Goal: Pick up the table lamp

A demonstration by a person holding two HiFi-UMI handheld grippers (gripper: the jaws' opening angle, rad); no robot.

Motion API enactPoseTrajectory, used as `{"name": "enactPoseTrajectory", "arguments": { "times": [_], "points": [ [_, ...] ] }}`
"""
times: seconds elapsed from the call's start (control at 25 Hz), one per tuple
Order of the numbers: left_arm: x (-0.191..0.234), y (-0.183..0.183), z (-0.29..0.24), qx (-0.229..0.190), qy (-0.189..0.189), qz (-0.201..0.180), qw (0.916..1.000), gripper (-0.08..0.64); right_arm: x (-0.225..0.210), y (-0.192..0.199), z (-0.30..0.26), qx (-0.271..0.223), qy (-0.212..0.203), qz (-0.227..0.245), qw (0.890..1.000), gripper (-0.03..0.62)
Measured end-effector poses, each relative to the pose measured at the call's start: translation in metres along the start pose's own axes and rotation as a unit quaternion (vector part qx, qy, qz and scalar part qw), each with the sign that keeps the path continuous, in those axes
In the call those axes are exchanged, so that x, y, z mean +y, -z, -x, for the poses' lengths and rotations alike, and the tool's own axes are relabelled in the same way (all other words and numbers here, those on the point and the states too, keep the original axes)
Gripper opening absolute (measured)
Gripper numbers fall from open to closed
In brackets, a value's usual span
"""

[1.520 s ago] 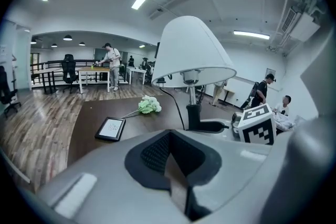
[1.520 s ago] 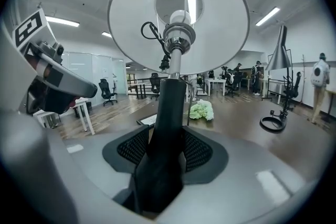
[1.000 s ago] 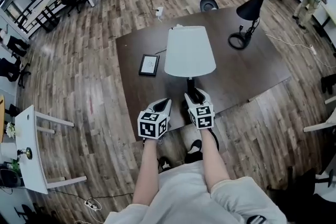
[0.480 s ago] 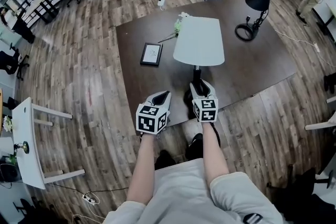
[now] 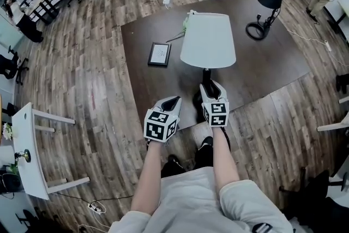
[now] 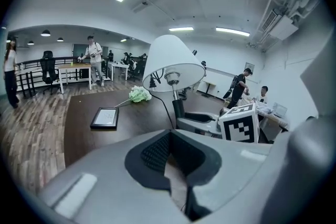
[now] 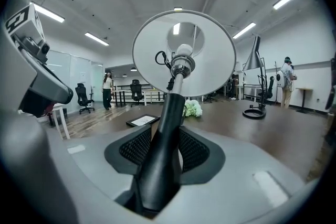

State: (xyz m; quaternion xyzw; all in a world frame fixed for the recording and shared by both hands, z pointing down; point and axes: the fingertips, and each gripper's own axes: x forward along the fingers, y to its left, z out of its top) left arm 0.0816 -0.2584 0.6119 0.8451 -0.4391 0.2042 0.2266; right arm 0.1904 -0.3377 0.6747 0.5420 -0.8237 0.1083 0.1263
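Observation:
The table lamp (image 5: 208, 41) has a white cone shade and a black stem, and stands near the front edge of the dark table (image 5: 272, 68). My right gripper (image 5: 208, 85) is shut on the stem low down. In the right gripper view the black stem (image 7: 165, 128) runs up between the pads of the right gripper (image 7: 160, 165) to the shade (image 7: 184, 55). My left gripper (image 5: 170, 101) hangs just left of the lamp base, shut with nothing in it. In the left gripper view the left gripper (image 6: 176, 165) looks past the lamp (image 6: 173, 57) and the right gripper (image 6: 210, 126).
A black desk lamp (image 5: 267, 8) stands at the table's far right. A picture frame (image 5: 159, 54) lies left of the shade, and pale green flowers (image 5: 188, 16) lie behind it. A white side table (image 5: 30, 155) is at the left. People stand far off.
The right gripper stays shut on the stem. The shade has shifted a little to the right of the picture frame and looks slightly larger. The left gripper keeps its place beside the base.

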Motion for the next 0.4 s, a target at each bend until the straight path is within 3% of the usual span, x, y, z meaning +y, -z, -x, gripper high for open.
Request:
{"name": "enactPoseTrajectory", "arguments": {
  "times": [0.4],
  "points": [
    [-0.007, 0.006, 0.018, 0.006, 0.021, -0.024, 0.9995, 0.0, 0.003, -0.015, 0.008, -0.019, 0.024, 0.016, 0.999, 0.184]
  ]
}}
